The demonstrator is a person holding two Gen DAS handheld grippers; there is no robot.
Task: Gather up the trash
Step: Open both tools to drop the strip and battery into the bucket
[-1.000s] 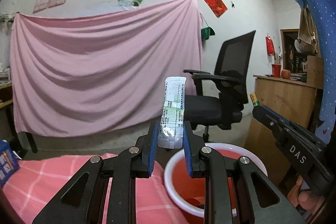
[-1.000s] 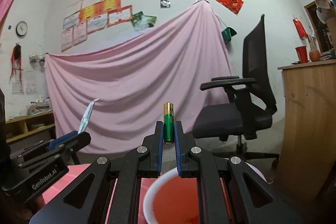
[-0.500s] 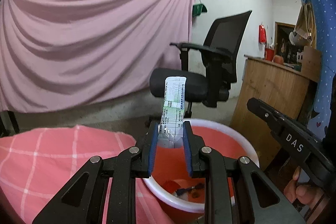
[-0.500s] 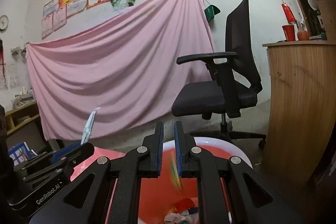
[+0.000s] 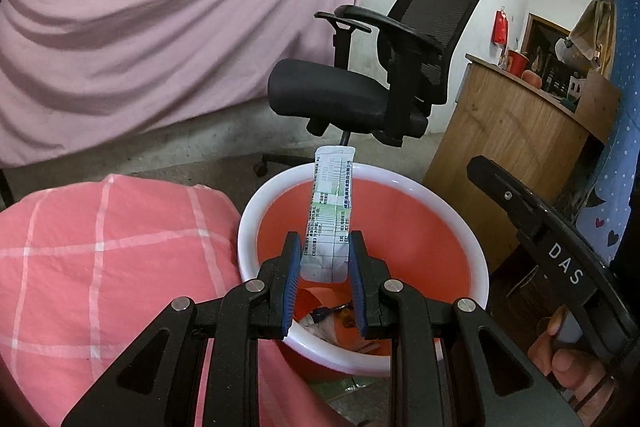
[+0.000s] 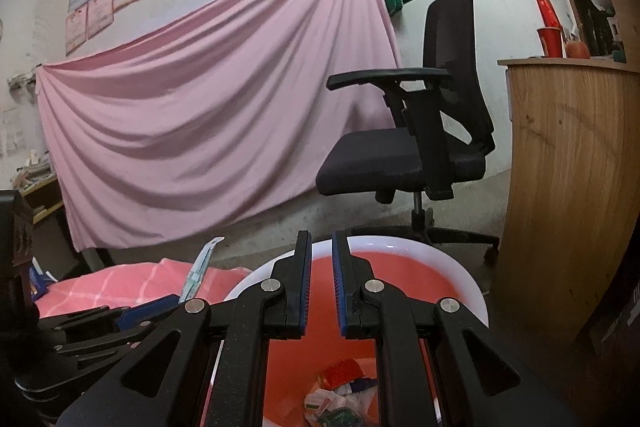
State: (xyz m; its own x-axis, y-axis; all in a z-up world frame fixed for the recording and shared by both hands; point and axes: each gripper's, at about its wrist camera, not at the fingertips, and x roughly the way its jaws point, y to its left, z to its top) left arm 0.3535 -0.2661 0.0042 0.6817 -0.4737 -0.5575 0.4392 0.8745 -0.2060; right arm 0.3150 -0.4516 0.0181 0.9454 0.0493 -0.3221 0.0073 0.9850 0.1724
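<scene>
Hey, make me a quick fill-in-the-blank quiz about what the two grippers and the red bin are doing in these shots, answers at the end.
1. The left gripper pinches a printed ____ between its fingers.
2. That gripper hangs above the red ____, whose rim is white.
3. The right gripper holds ____ between its fingers.
4. Behind the bin stands a black office ____.

Missing words: sachet; bin; nothing; chair

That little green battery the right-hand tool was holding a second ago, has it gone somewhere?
Yes. The right gripper has nothing between its fingers now. Half a second ago a green blur was falling below them toward the red bucket, where trash lies.
</scene>
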